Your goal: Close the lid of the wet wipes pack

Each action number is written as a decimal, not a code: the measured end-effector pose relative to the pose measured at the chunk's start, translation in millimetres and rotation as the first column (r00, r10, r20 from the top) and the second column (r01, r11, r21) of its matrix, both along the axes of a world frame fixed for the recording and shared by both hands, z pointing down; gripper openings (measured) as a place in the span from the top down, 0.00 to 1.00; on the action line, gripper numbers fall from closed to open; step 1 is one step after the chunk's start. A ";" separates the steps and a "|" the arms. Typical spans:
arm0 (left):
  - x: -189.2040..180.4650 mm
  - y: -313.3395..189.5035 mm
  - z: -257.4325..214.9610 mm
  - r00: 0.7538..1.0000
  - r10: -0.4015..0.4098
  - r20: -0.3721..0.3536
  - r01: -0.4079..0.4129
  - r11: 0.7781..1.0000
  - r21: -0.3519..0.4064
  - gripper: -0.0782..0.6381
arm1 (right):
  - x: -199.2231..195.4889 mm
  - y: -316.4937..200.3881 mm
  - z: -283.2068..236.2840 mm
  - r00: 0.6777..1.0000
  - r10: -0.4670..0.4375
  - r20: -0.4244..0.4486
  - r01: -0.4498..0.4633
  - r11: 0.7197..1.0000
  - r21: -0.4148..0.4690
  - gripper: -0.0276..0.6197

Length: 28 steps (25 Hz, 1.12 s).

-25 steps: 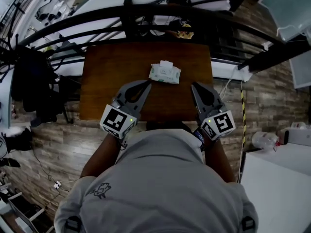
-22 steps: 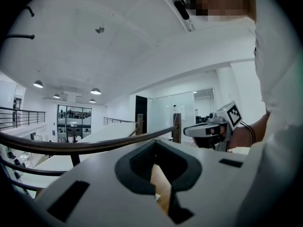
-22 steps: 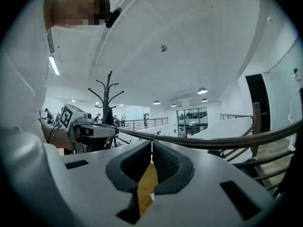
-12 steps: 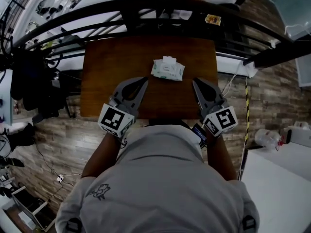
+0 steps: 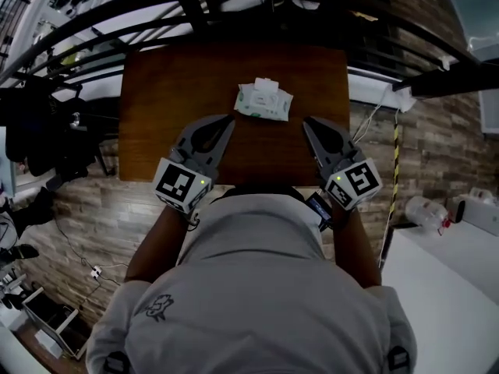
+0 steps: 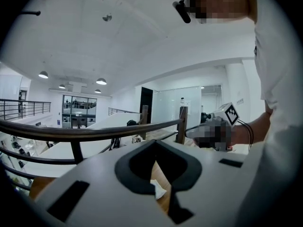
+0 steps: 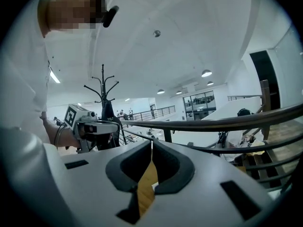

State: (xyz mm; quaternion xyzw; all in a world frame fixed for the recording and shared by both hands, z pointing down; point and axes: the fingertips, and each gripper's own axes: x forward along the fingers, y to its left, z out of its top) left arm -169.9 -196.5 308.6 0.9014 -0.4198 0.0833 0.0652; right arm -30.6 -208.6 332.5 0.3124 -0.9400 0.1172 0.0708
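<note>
Nearest, a person in a grey shirt leans over a brown wooden worktop (image 5: 164,92). Over its near edge the left gripper (image 5: 228,121) and right gripper (image 5: 306,121) point away from the person. Each has its jaws pressed together on nothing, probably so the blunt tips can push rather than pinch. Between and just beyond them, near the worktop's middle, lies the wet wipes pack (image 5: 263,102), untouched. Its white lid (image 5: 267,86) seems raised on the far side. A dark railing (image 5: 234,10) runs past the far edge.
</note>
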 end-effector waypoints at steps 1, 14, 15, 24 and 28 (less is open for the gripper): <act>0.6 -4.3 6.1 1.000 -0.002 0.007 0.002 1.000 -0.007 0.87 | 1.8 -4.3 4.8 1.000 -0.005 -0.007 0.005 1.000 -0.013 0.90; 13.8 -43.6 66.9 1.000 -0.005 0.008 0.006 0.989 -0.150 0.87 | 14.1 -43.7 50.6 0.997 -0.068 -0.048 0.064 0.994 -0.092 0.90; 14.6 -46.2 70.2 1.000 -0.003 0.010 0.004 0.988 -0.154 0.87 | 14.1 -46.4 53.8 0.996 -0.072 -0.048 0.067 0.993 -0.098 0.90; 12.7 -67.4 111.8 1.000 -0.004 0.029 0.010 0.975 -0.223 0.87 | 8.1 -71.6 86.9 0.994 -0.097 -0.040 0.090 0.982 -0.163 0.90; 9.3 -74.4 135.4 0.999 -0.004 0.048 0.016 0.967 -0.254 0.87 | 5.3 -86.2 106.4 0.996 -0.093 -0.012 0.088 0.974 -0.207 0.90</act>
